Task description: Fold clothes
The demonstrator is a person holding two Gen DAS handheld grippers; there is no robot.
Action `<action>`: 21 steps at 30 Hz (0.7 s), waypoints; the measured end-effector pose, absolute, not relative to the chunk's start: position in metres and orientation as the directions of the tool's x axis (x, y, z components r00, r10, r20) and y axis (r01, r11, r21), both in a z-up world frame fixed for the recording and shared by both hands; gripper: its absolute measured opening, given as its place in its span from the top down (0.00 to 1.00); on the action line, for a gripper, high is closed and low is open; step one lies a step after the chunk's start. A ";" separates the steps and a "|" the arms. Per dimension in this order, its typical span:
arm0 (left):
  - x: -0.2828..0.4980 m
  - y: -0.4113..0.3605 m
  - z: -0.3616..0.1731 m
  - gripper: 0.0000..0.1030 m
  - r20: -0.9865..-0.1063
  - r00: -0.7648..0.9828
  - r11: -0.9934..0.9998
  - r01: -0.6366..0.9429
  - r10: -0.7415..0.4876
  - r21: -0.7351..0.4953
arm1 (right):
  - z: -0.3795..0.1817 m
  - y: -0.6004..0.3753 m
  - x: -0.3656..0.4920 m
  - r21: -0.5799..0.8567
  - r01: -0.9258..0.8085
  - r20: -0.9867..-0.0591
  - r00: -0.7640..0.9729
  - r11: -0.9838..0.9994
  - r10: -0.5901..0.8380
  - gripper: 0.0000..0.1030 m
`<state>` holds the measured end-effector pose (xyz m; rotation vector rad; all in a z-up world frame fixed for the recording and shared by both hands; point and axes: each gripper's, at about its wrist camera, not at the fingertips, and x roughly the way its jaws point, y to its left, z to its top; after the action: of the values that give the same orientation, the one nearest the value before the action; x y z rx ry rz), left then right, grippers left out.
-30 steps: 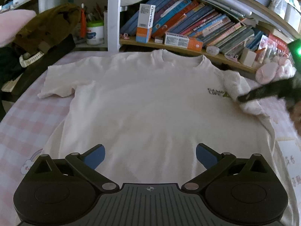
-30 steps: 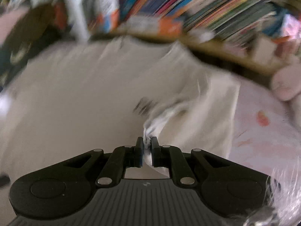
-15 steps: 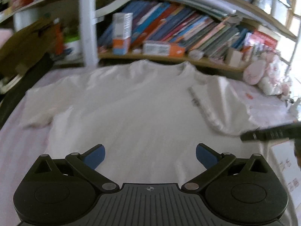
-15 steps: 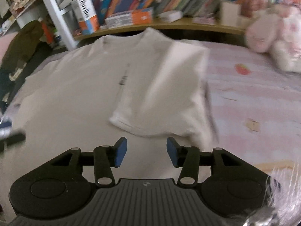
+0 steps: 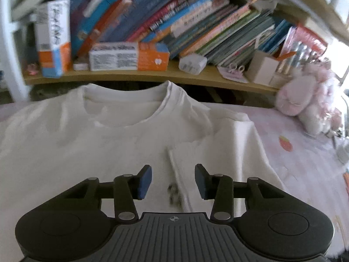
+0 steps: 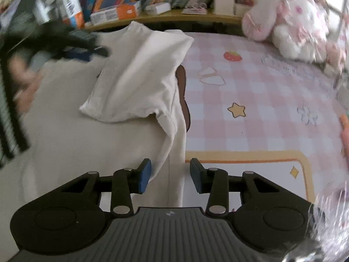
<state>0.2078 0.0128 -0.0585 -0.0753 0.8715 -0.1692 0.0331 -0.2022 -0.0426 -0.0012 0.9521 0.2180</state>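
Beneath my left tool (image 5: 173,180), jaws closing over the folded sleeve hem, nothing gripped, white T-shirt (image 5: 91,144) flat on the bed, right-wrist view, my right tool (image 6: 170,178) closing astride the shirt's side edge, ungripped.

The right tongs (image 6: 170,175) hang above the T-shirt's (image 6: 87,142) side edge, jaws closing with nothing pinched; ahead lies the folded-in sleeve (image 6: 135,83), checked bedsheet (image 6: 261,109) to their right.
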 end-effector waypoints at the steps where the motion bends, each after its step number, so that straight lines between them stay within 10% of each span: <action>1: 0.216 0.009 -0.064 0.60 -0.766 0.622 0.987 0.110 -0.160 -0.117 | -0.043 -0.200 0.032 0.080 -0.197 -0.807 0.563 0.977 0.179 0.63; 4: 0.229 0.000 -0.073 0.63 -0.767 0.630 0.992 0.088 -0.123 -0.087 | -0.044 -0.198 0.028 0.051 -0.223 -0.804 0.569 0.974 0.172 0.63; 6: 0.227 -0.002 -0.070 0.92 -0.744 0.655 0.992 0.088 -0.129 -0.094 | -0.043 -0.200 0.028 0.059 -0.228 -0.804 0.567 0.972 0.182 0.63; 9: 0.215 -0.005 -0.057 0.98 -0.681 0.720 0.992 0.093 -0.128 -0.089 | -0.043 -0.201 0.027 0.059 -0.236 -0.802 0.567 0.970 0.187 0.63; 15: 0.207 0.007 -0.060 0.90 -0.692 0.720 0.998 0.014 -0.050 -0.058 | -0.042 -0.200 0.027 0.064 -0.236 -0.804 0.564 0.970 0.190 0.63; 21: 0.198 0.019 -0.057 0.59 -0.693 0.711 0.992 0.064 -0.121 -0.107 | -0.041 -0.201 0.030 0.077 -0.232 -0.811 0.551 0.970 0.196 0.63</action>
<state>0.1981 0.0192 -0.0565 -0.0775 0.7731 -0.1023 0.0300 -0.2009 -0.0409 -0.0402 0.9540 0.2533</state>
